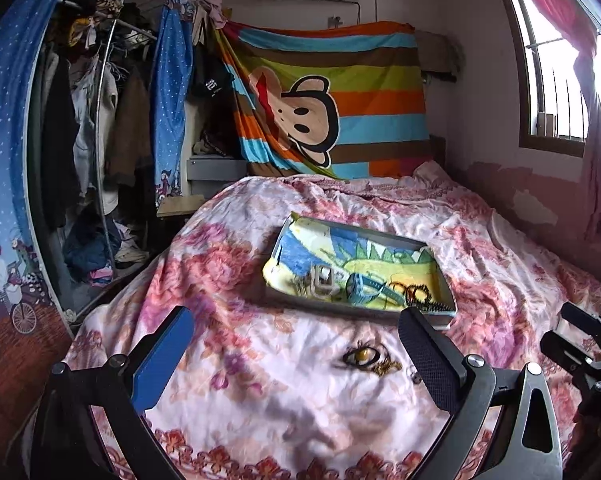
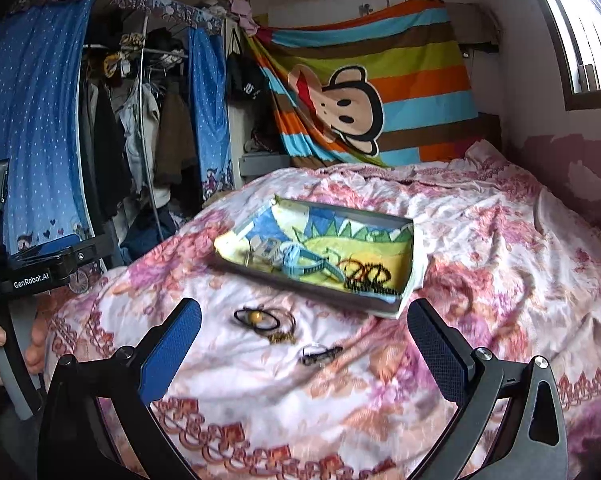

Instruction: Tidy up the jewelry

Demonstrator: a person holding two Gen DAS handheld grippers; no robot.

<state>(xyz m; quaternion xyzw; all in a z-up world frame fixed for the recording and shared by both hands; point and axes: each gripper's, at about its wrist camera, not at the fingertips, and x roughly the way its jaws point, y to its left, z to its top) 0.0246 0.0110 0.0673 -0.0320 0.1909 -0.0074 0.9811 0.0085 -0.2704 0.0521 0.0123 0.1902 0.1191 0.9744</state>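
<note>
A shallow grey box (image 1: 444, 322) (image 2: 404, 304) lined with a colourful cloth lies on the floral bedspread. Inside are a white watch (image 1: 323, 280), a blue strap (image 1: 364, 289) (image 2: 300, 260) and a black comb-like hair clip (image 1: 418, 298) (image 2: 366, 276). In front of the box on the bedspread lies a cord bracelet with an amber bead (image 1: 364, 357) (image 2: 257, 319), and a small dark piece (image 2: 320, 354) lies beside it. My left gripper (image 1: 296, 356) is open and empty, before the box. My right gripper (image 2: 304, 352) is open and empty over the loose pieces.
The bed (image 1: 260, 400) fills the foreground. An open wardrobe with hanging clothes (image 1: 100, 140) stands left. A striped monkey blanket (image 1: 332, 100) hangs at the back. A window (image 1: 556, 60) is on the right wall. The left gripper's body (image 2: 32, 276) shows at the right view's left edge.
</note>
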